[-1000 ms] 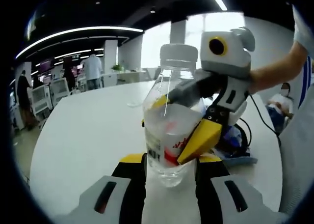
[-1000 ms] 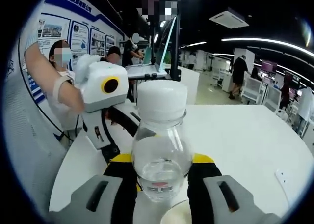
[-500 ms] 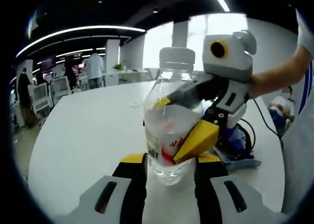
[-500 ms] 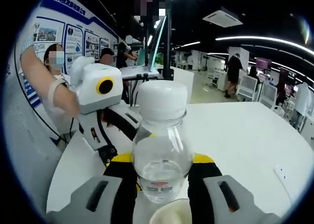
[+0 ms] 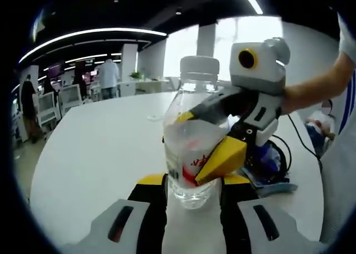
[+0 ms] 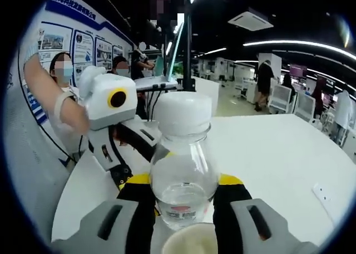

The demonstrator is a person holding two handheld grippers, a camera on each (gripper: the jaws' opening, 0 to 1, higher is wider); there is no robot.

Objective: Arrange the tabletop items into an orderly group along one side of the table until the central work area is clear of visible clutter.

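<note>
In the left gripper view the white table (image 5: 94,154) spreads away on the left, bare where it shows, and the clear bottle (image 5: 192,148) stands upright in the middle between the two yellow-tipped jaws of the left gripper (image 5: 192,190), which rise on either side of its base. Those jaws are closed in against the bottle's lower body, so the left gripper appears to have hold of it, probably to steady it low down while the other tool takes it higher. From the right of that view the right gripper (image 5: 203,145) reaches in across the bottle, one yellow pad lying over the red-printed label and the other showing through the plastic at the shoulder, a narrow grasp about the bottle's waist. Further right lie a dark cable and some blue item (image 5: 267,162) on the table near the person's sleeve. In the right gripper view the left gripper's white body comes in from the left, held by a raised forearm, angled down toward the bottle; the same bottle (image 6: 183,170) with its white cap sits centred between the right gripper's own jaws, which press at its sides. A pale round rim (image 6: 186,243), perhaps a cup, shows just below it. Both tools hold level and low over the table, likely ready to carry the bottle aside.
</note>
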